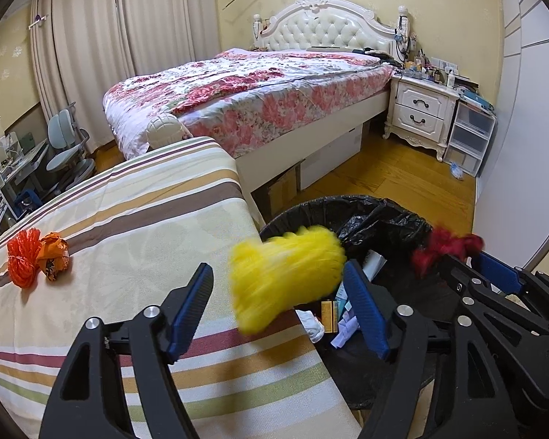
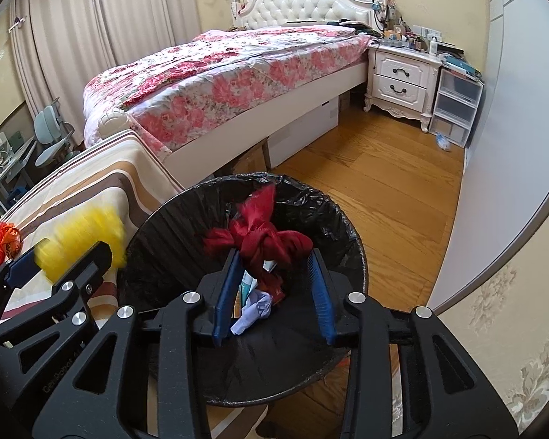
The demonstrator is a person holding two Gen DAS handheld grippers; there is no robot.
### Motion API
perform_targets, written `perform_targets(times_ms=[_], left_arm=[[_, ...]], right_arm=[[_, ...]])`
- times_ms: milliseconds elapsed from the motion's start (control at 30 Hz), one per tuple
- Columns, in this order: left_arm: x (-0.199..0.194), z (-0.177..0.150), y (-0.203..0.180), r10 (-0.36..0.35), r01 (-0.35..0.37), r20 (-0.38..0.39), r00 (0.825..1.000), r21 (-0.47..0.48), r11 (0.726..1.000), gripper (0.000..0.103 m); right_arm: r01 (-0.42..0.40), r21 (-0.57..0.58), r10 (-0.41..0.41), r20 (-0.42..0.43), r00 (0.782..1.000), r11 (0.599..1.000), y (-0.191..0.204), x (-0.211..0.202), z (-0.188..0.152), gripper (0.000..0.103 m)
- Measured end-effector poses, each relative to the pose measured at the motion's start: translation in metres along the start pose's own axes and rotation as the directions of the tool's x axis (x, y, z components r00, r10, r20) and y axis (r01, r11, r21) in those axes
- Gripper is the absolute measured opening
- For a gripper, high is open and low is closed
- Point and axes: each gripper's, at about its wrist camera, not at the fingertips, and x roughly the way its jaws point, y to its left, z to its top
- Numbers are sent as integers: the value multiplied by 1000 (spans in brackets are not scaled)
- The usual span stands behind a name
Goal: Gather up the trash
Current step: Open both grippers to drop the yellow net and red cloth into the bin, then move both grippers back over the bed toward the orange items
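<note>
We are at the drop step over the black-lined bin (image 2: 172,241); our left tool (image 1: 280,301) stands wide, the blurred yellow bundle (image 1: 285,278) loose at the bin's near edge; our right tool (image 2: 272,292) stands part open around the knotted red bundle (image 2: 263,241); next, collect the orange bundle (image 1: 23,261) on the striped bed (image 1: 128,226).

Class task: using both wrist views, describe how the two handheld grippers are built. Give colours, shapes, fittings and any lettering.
Both the left gripper and the right gripper are matte black frames of angular arms with triangular cut-outs, joined by round silver bolts. Each carries two long fingers faced with ribbed blue pads. Faint lettering runs along one arm of the right gripper, too small to read surely. No cables, sleeves or hands show.
</note>
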Motion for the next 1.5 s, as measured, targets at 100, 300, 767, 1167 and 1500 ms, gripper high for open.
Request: perform_targets(times_ms=[100,300,767,1167,1500], left_arm=[[-1,-1,-1,6,-6,-3,1000,7,1000,73],[-5,-2,2,23,-23,7,1000,10,1000,75],[-16,-8,30,71,-71,8,997,-24,997,76],[-30,-28,103,189,-190,-16,982,-104,976,77],[-41,-54,176,282,-290,-68,957,-183,939,77]], right_arm=[[6,2,-6,3,1000,1000,-1,-1,0,38],[15,9,-15,8,1000,1000,-1,-3,0,40],[11,-7,-11,18,1000,1000,11,-13,-4,58],[-93,-108,91,-24,996,990,75,-13,-17,59],[-186,-234,173,-74,982,954,149,-13,-29,60]])
